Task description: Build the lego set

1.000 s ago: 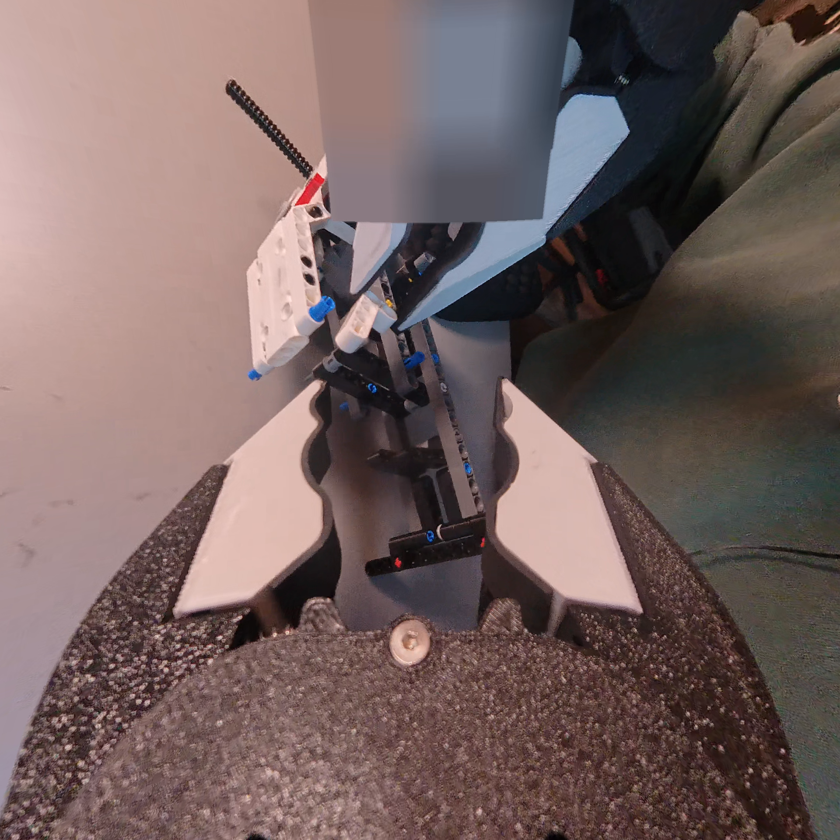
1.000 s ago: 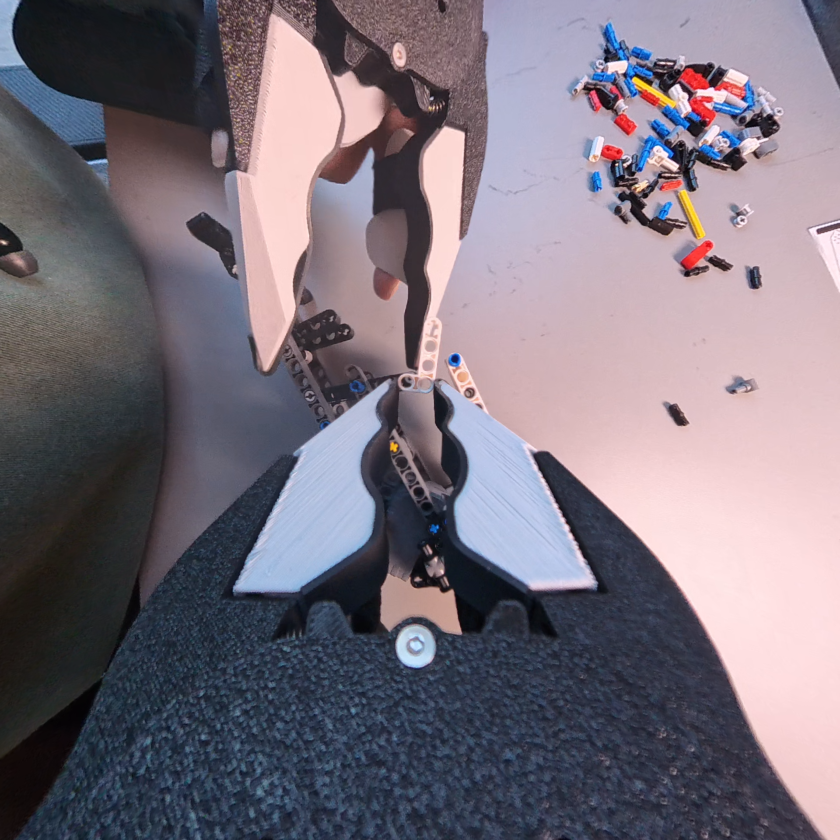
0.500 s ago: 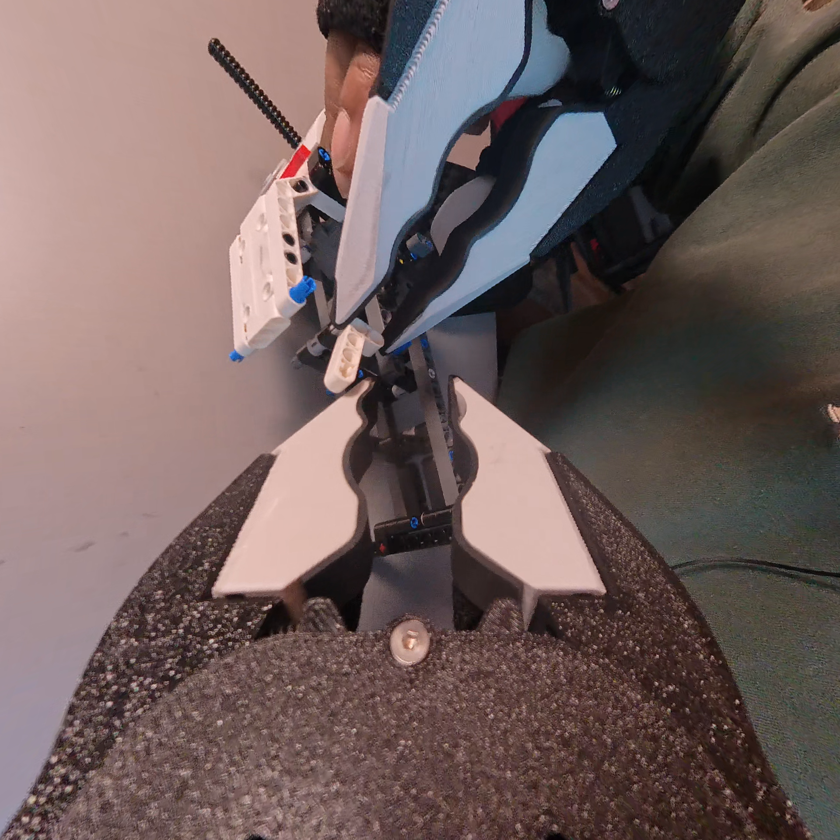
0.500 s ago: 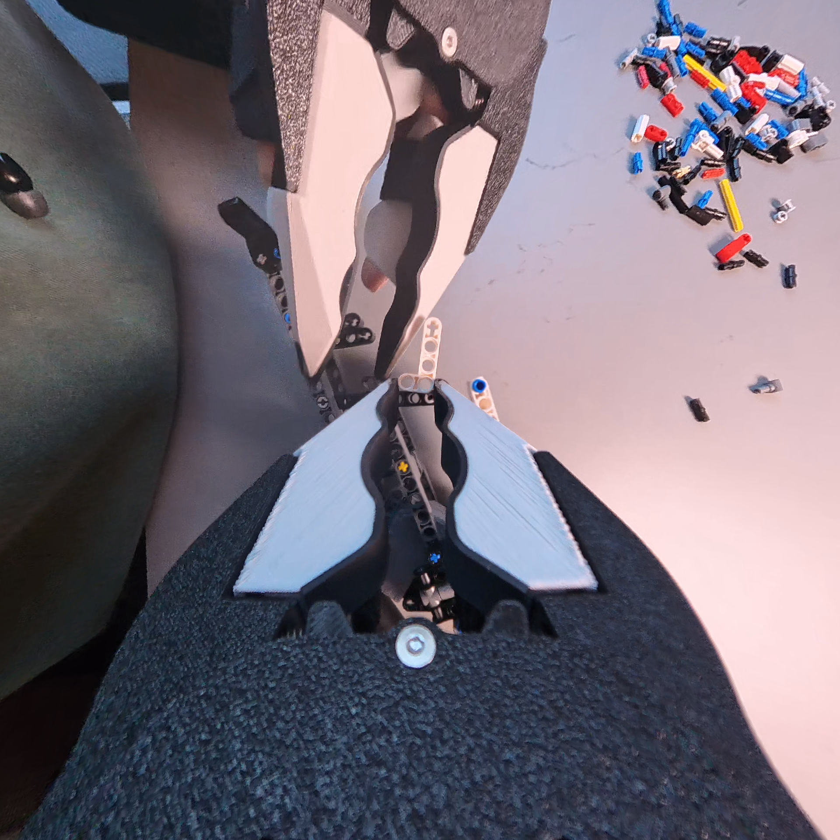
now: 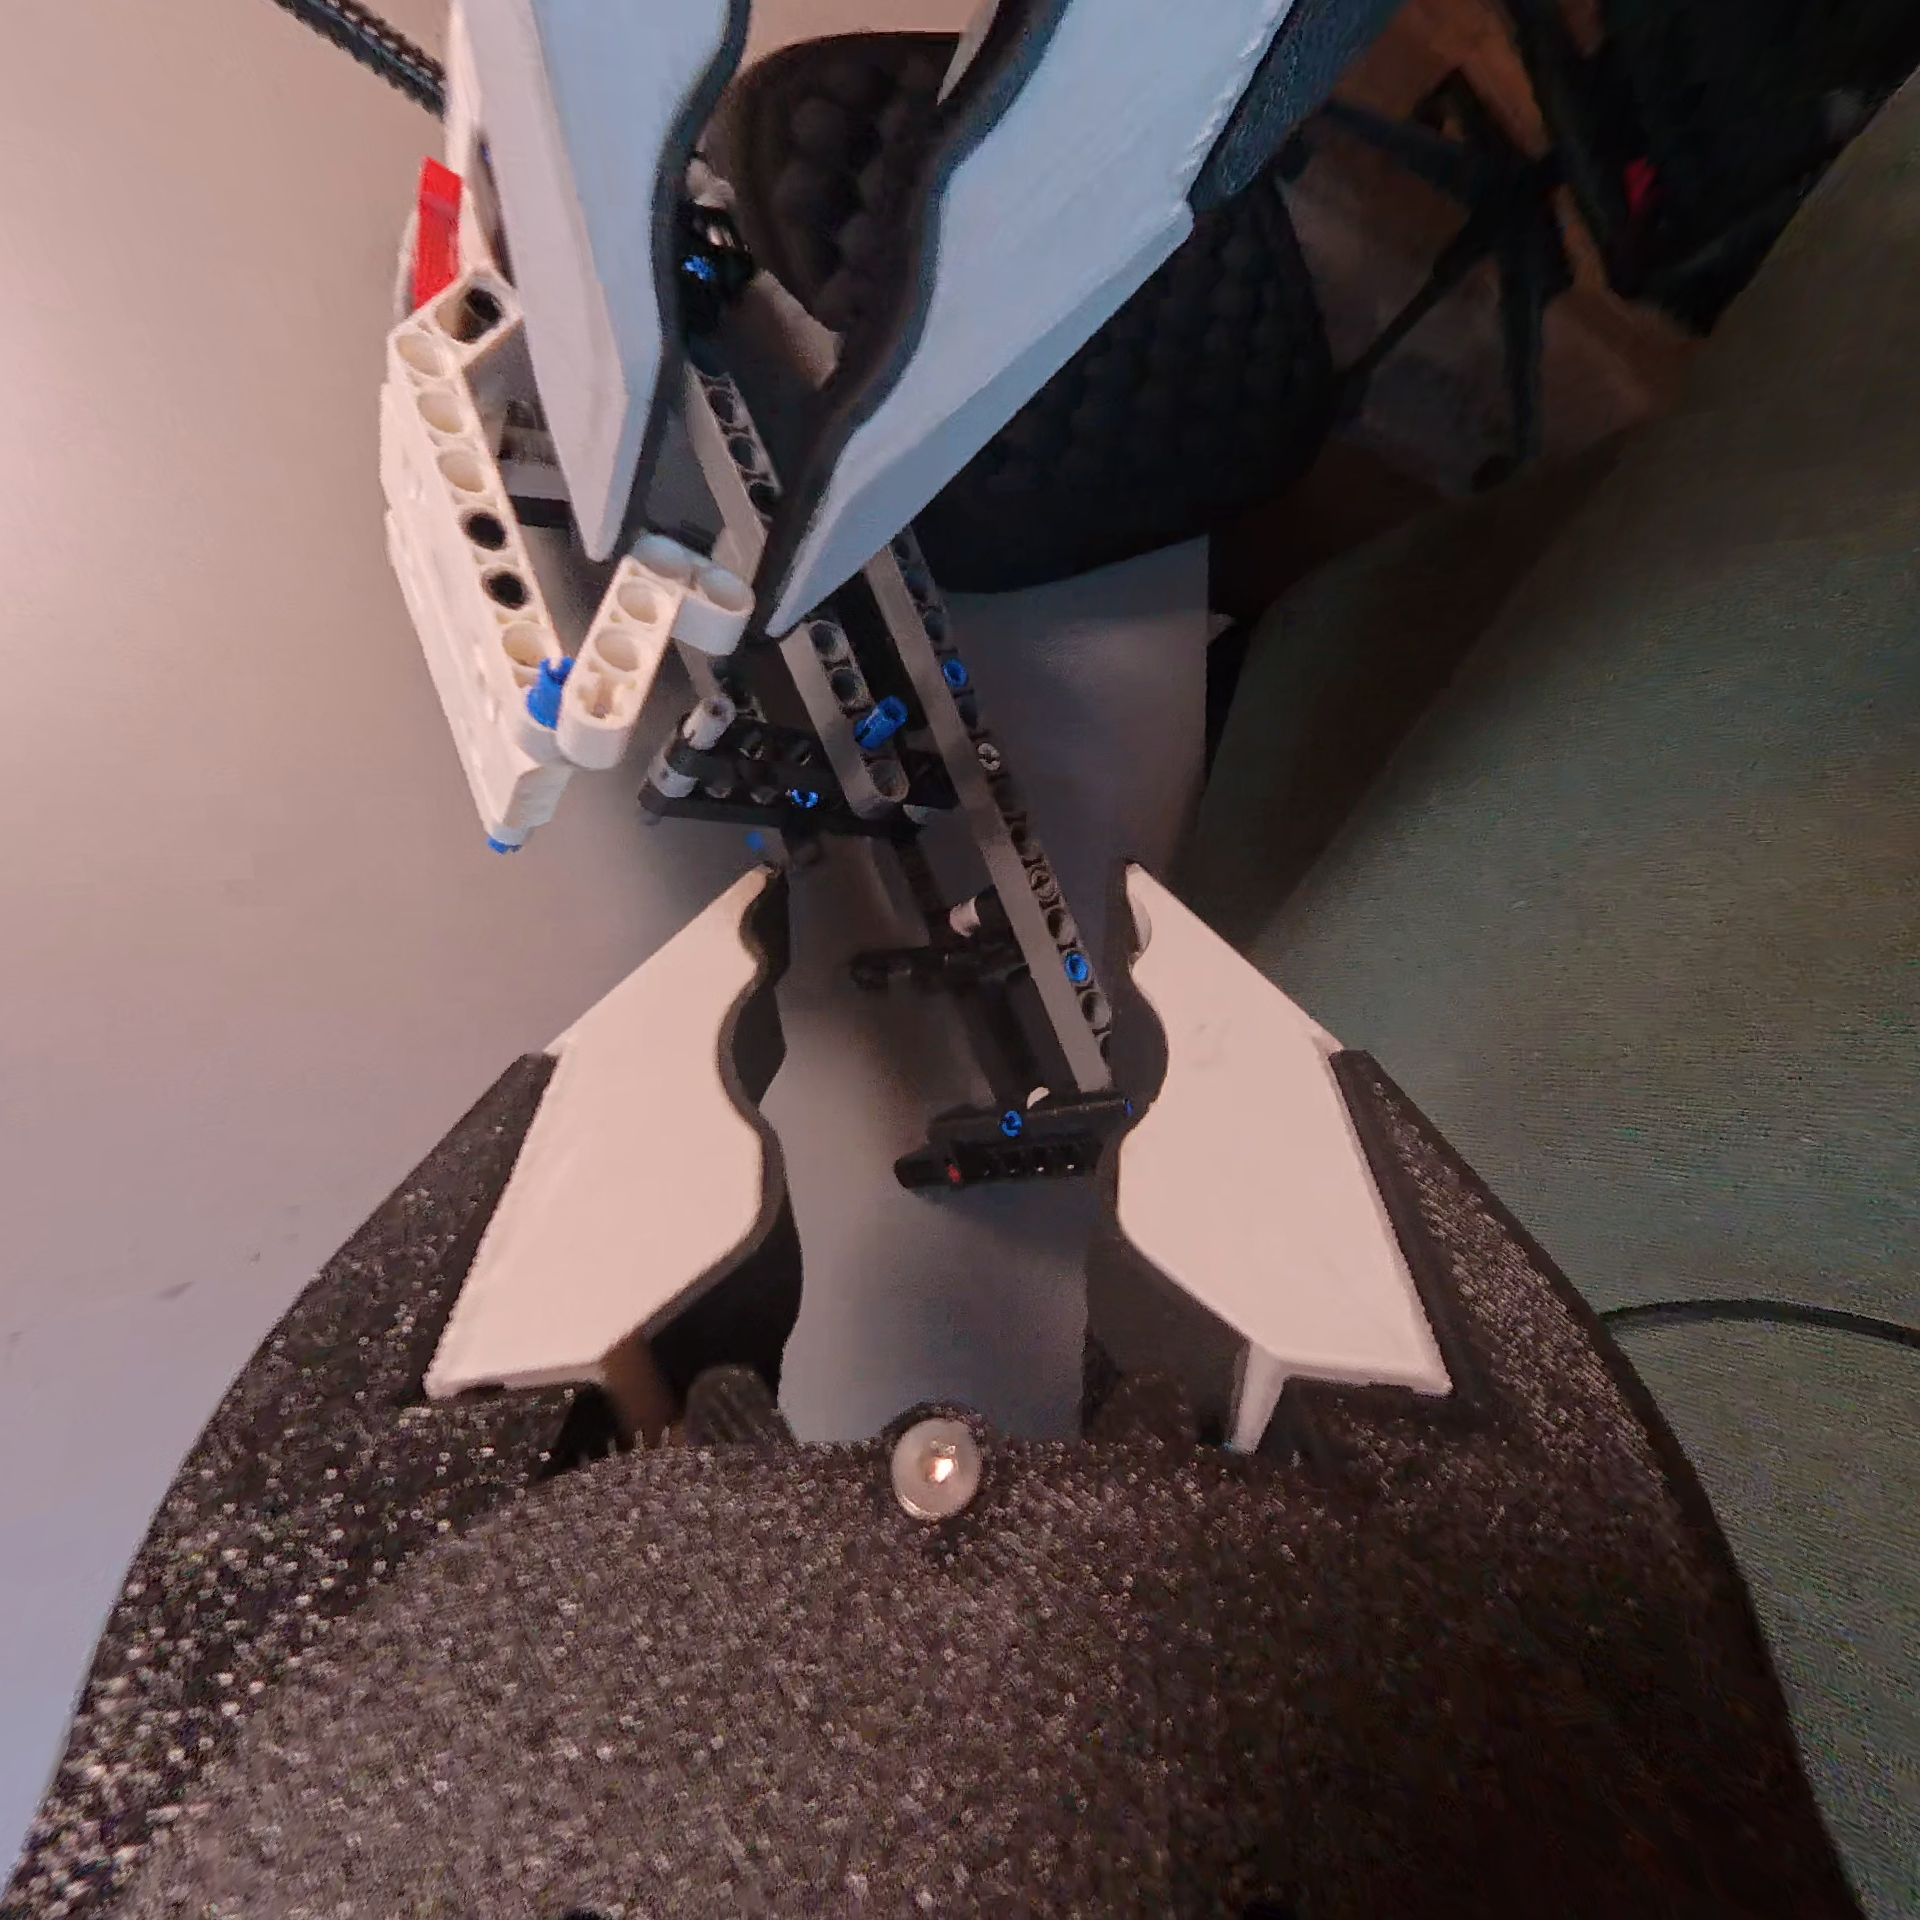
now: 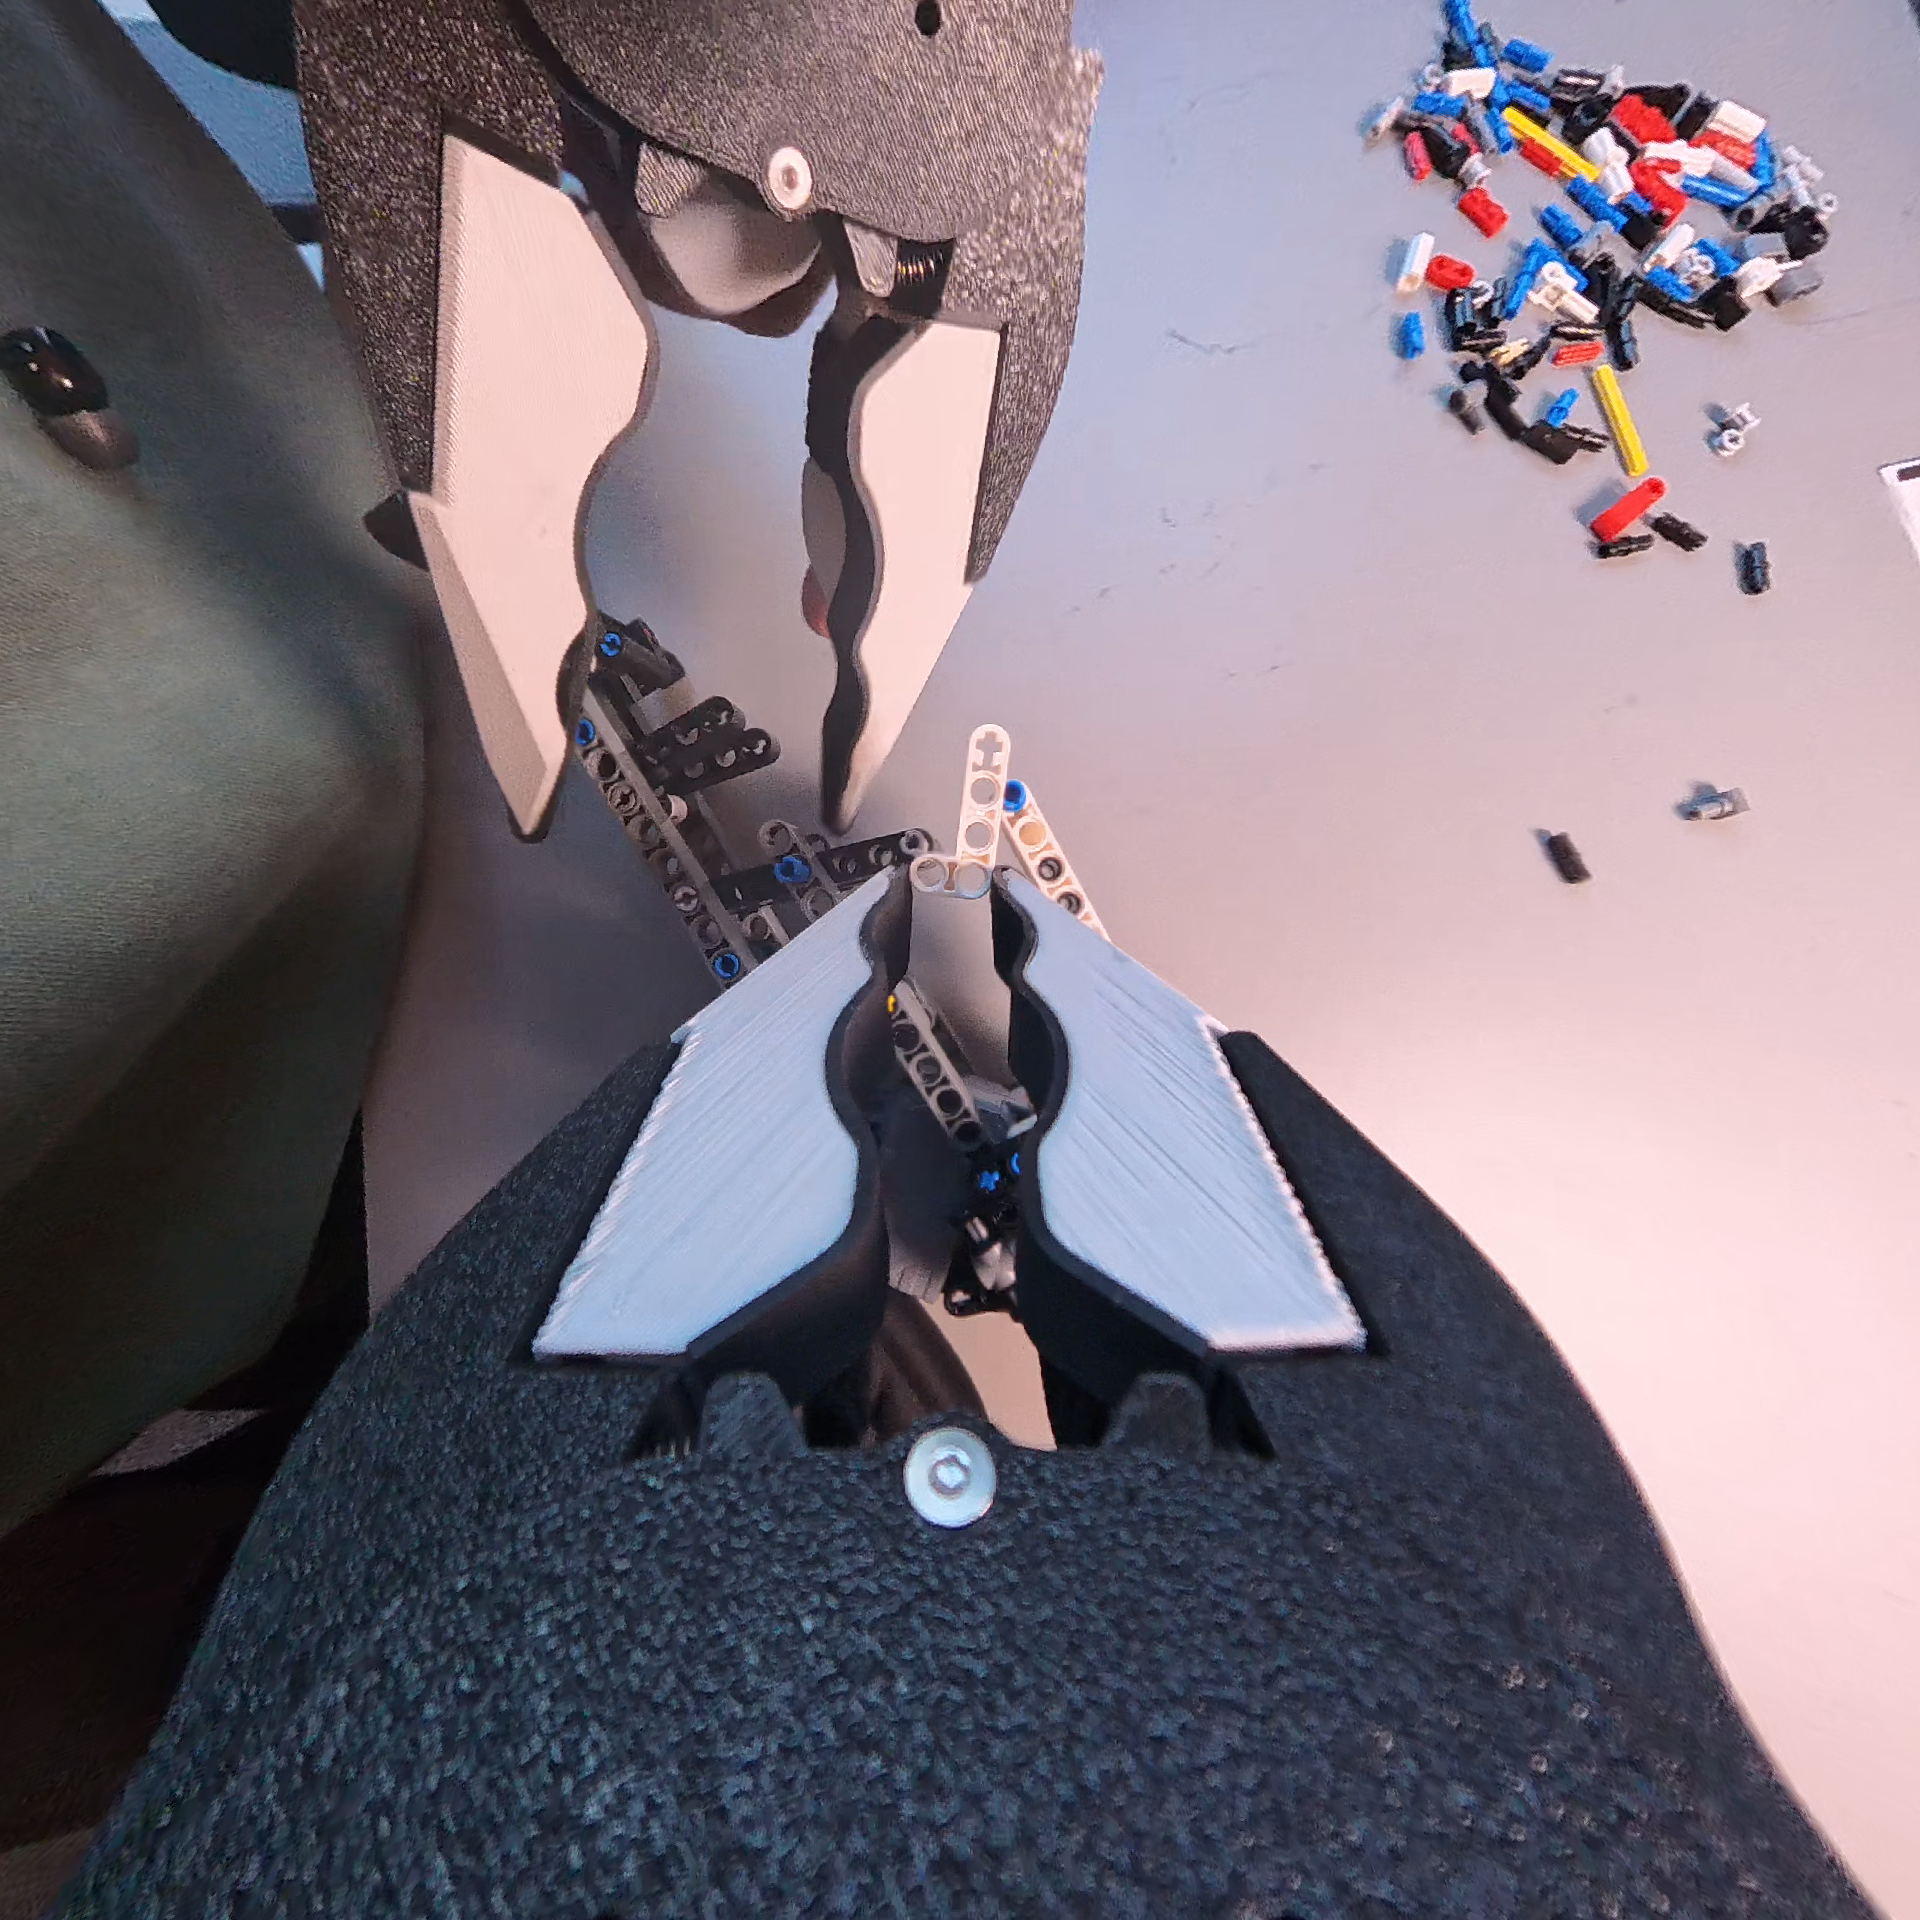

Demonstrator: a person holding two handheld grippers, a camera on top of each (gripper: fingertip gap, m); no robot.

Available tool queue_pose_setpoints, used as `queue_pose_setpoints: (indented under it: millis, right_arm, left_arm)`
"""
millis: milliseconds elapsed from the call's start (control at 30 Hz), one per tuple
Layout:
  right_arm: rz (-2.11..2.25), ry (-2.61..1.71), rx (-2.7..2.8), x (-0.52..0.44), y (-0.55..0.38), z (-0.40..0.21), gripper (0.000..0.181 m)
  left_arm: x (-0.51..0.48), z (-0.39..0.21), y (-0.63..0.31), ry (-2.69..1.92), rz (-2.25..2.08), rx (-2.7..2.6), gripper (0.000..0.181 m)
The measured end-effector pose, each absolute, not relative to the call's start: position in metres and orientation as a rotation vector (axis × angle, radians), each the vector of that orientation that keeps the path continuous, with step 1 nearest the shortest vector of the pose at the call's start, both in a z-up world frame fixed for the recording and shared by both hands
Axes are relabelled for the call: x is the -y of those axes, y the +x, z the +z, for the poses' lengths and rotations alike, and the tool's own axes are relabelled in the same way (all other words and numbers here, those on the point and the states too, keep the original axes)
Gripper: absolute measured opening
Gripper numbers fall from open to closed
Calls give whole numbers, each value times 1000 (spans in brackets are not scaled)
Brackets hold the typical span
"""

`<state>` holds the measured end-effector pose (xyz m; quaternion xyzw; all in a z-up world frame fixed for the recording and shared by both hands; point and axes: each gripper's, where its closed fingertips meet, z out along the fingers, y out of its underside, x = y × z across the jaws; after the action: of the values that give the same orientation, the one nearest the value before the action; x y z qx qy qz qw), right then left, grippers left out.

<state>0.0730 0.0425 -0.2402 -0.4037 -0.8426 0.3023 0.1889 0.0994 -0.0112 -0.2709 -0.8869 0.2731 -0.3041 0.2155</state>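
Two claws: right claw (image 6: 951,883) grips model (image 6: 727,831)

Grey, black and white lego model (image 5: 997,894); red, blue, yellow loose pieces (image 6: 1600,239).

The right gripper (image 5: 717,582) is cut off by the top edge of the left wrist view, and its fingers hide much of the model (image 5: 935,831). The black ribbed rod (image 5: 353,42) runs off the top. The pile (image 6: 1600,229) pieces are too small to identify.
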Motion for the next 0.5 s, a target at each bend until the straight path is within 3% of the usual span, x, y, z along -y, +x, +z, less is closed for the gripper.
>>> queue_pose_setpoints:
  millis: [67,133,200,267,500]
  right_arm:
    - [855,-1115,2390,-38,76,-243,15]
    - [849,-1095,2401,-35,76,-246,15]
    - [846,-1079,2418,-33,76,-248,15]
    - [837,-1070,2418,-34,74,-248,15]
    - [809,-1031,2461,-36,71,-249,15]
  left_arm:
    - [14,-271,104,-2463,-888,-767,57]
    - [17,-266,106,-2440,-919,-805,33]
    - [16,-265,105,-2434,-917,-812,31]
    - [17,-262,107,-2414,-954,-817,17]
    - [16,-261,105,-2383,-841,-928,15]
